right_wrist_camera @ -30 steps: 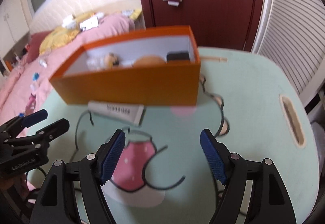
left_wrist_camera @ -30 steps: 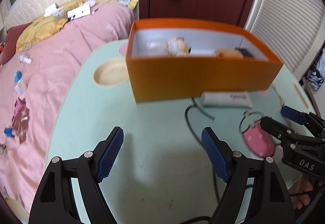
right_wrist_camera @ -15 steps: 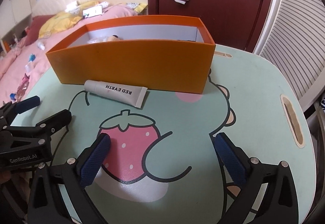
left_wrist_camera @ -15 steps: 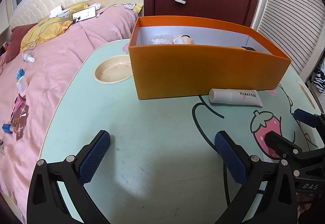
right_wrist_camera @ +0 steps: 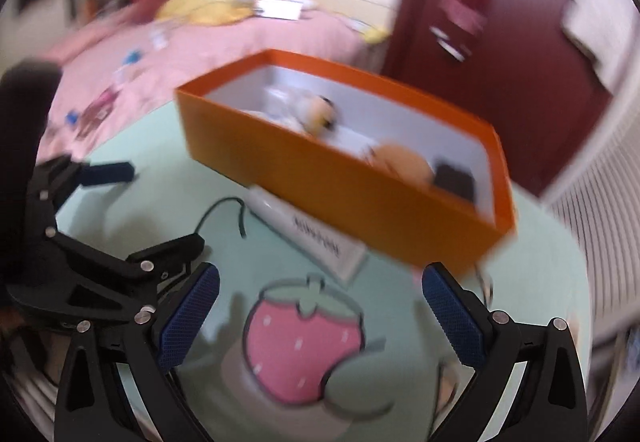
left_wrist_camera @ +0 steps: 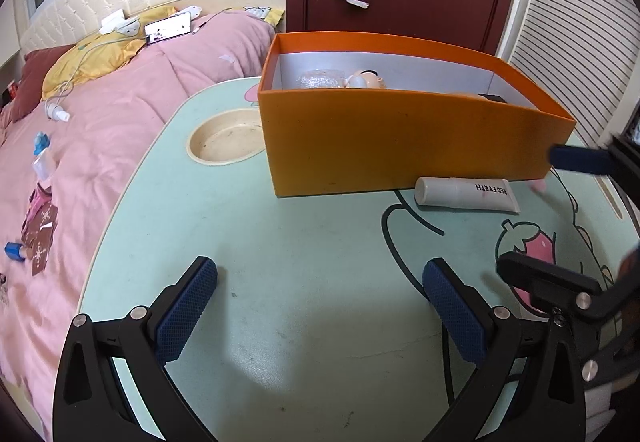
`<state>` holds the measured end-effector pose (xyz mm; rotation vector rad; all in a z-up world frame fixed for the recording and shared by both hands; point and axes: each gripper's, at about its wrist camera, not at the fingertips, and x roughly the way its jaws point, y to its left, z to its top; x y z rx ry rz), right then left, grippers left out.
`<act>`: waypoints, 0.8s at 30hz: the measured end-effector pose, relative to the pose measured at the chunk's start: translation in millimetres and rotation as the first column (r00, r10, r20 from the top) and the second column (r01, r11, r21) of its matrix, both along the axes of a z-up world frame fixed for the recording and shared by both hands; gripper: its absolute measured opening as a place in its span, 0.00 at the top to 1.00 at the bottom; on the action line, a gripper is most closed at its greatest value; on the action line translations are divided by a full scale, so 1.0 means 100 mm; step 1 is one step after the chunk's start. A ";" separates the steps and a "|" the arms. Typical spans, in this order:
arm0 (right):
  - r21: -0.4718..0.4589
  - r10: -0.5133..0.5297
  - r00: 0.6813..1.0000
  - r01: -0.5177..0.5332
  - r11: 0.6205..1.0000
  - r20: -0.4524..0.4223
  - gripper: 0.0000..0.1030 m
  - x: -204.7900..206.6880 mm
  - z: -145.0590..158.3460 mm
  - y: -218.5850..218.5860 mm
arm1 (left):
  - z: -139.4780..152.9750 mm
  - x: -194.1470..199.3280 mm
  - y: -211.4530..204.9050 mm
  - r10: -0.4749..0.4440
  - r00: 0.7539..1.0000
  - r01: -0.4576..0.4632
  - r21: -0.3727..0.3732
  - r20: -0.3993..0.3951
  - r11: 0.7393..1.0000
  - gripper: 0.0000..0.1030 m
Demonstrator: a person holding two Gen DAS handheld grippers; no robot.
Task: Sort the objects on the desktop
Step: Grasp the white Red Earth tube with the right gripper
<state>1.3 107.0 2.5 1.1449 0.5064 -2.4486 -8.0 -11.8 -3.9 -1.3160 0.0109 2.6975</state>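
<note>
Both grippers' jaws, narrower a second ago, are now standing wide with nothing between them. Left gripper (left_wrist_camera: 320, 296) is hovering over bare green table (left_wrist_camera: 280, 226), well inside its curved left edge beside the bed (left_wrist_camera: 120, 101). Ahead, the white tube (left_wrist_camera: 466, 193) is lying against the orange box (left_wrist_camera: 400, 145). Right gripper (right_wrist_camera: 320, 300) is tilting above the strawberry print (right_wrist_camera: 304, 342).

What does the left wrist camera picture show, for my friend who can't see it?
An orange box holding a few small things sits on a mint-green table, with a white tube lying just in front of it. The left tongs hang open and empty over the table, and a pink bed lies beyond.
</note>
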 end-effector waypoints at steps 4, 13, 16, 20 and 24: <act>0.003 0.125 0.991 -0.125 0.992 0.044 0.00 -0.13 -0.08 -0.08 | 0.01 0.00 -0.01 -0.001 1.000 0.001 -0.002 0.009 1.000 0.00; -0.169 0.217 0.952 -0.183 0.968 0.214 0.01 -0.16 -0.29 -0.07 | 0.02 -0.08 -0.27 0.077 0.996 -0.076 -0.013 0.053 0.997 0.00; -0.101 0.232 0.960 -0.218 0.971 0.159 0.09 0.03 -0.32 -0.17 | 0.02 -0.09 -0.30 0.090 0.994 -0.090 -0.014 0.054 0.996 0.00; -0.134 0.154 0.986 -0.143 0.981 0.070 0.14 0.05 -0.25 -0.11 | 0.01 -0.07 -0.30 0.092 0.994 -0.091 -0.015 0.051 0.996 0.00; -0.159 0.095 0.985 -0.072 0.985 0.144 0.26 -0.17 -0.36 -0.13 | -0.01 -0.05 -0.30 0.093 0.995 -0.092 -0.014 0.049 0.996 0.00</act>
